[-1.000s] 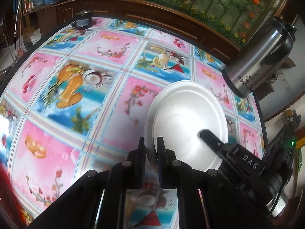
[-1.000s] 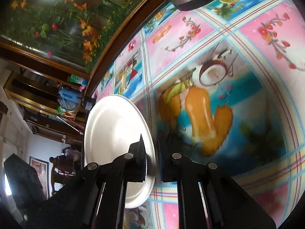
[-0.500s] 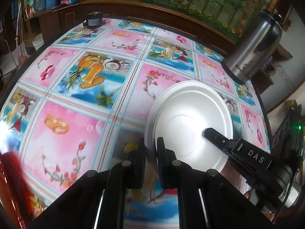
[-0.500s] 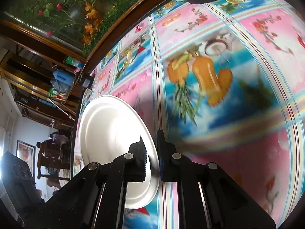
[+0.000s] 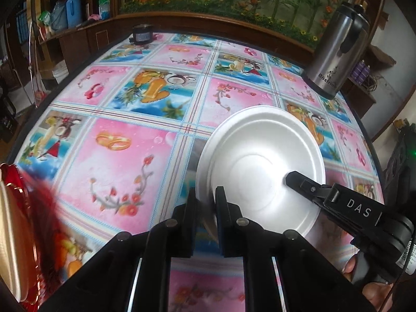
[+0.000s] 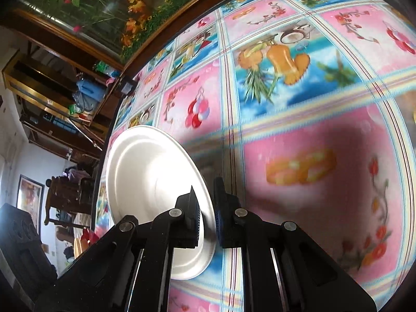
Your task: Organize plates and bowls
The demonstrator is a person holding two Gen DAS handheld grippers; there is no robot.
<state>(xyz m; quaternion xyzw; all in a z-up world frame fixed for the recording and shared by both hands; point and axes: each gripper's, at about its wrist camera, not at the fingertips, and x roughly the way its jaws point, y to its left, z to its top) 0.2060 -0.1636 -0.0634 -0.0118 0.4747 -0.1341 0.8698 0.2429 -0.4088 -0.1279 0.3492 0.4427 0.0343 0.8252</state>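
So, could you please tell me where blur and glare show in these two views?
Left wrist view: the red object at the lower left is smeared, and glare brightens the white plate. Right wrist view: the tablecloth is motion-blurred.

Table (image 5: 124, 156) lies open leftward; steel flask (image 5: 338, 52) blocks the far-right corner.

Plate (image 5: 260, 161) above table (image 5: 124, 150), flask (image 5: 338, 52) behind it
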